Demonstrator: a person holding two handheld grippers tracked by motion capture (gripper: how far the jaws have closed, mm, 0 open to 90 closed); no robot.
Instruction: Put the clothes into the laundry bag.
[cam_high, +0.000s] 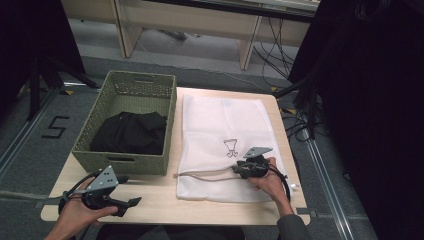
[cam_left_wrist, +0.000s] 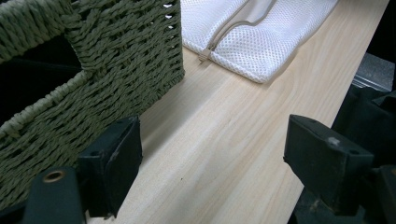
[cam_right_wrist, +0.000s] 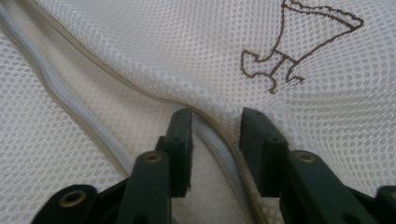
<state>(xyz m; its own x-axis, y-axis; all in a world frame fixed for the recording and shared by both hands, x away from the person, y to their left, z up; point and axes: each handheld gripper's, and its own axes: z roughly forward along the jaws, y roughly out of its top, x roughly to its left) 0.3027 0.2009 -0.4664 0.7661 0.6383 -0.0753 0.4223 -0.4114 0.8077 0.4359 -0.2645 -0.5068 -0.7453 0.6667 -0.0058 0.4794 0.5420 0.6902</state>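
Straddling the mesh bag's (cam_right_wrist: 140, 56) zipper (cam_right_wrist: 219, 154), the right claw (cam_right_wrist: 215, 140) stands narrowly apart.

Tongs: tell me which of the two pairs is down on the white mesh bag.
The right tongs: their jaws straddle a raised fold along the zipper of the mesh bag. The left tongs hover over bare table beside the basket.

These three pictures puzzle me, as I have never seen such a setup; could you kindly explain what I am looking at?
A person holds a two-jaw tool in each hand at a wooden table. One camera looks down from above; the others ride on the tools, looking along their black jaws. On the table stand a green woven basket holding black clothing and, beside it, a white mesh laundry bag. The left gripper hovers open over bare wood. The right gripper straddles a raised fold of the bag along its zipper, jaws narrowed around it.
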